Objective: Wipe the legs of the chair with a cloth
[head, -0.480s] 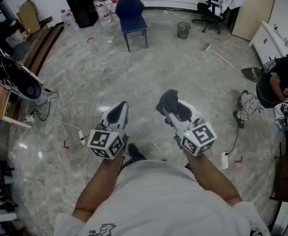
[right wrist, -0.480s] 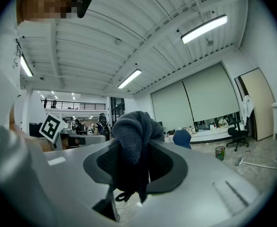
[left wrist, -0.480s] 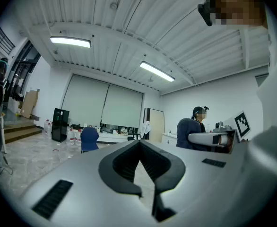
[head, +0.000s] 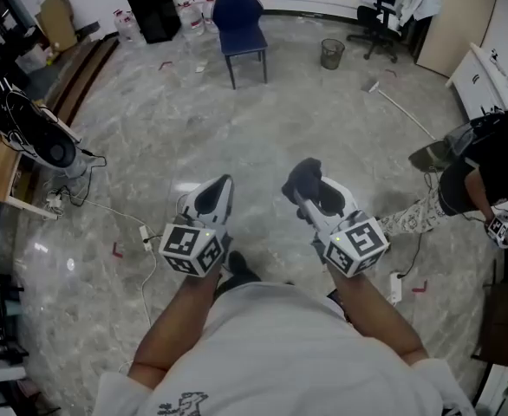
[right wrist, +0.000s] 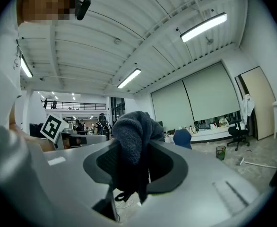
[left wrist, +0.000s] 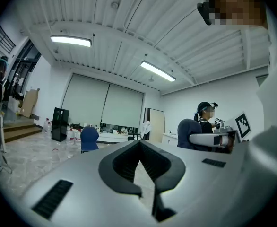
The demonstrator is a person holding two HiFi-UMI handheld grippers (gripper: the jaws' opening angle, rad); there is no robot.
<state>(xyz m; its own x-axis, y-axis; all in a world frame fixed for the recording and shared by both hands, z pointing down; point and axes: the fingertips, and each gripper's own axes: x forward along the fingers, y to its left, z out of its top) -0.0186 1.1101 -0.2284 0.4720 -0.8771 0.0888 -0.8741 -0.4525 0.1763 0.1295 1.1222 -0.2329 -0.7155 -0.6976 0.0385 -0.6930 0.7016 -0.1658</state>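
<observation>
A pale grey marbled floor [head: 263, 128] spread across a big open room. A black cabinet [head: 153, 7] and a long white counter [head: 293, 3] stood along the far wall, a mesh wastebasket [head: 330, 54] and a black office chair [head: 377, 22] stood near a tan door [head: 452, 16], and low wooden steps [head: 81, 69] lay at the left. Overhead, a white ribbed ceiling [left wrist: 129, 27] carried lit fluorescent strips [left wrist: 71, 40], and pale drawn blinds [left wrist: 103, 109] covered the wide far windows.

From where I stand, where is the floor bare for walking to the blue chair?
The marble floor straight ahead, between you and the blue chair, is bare. Crowded: a black round device on your left, a person on your right.
</observation>
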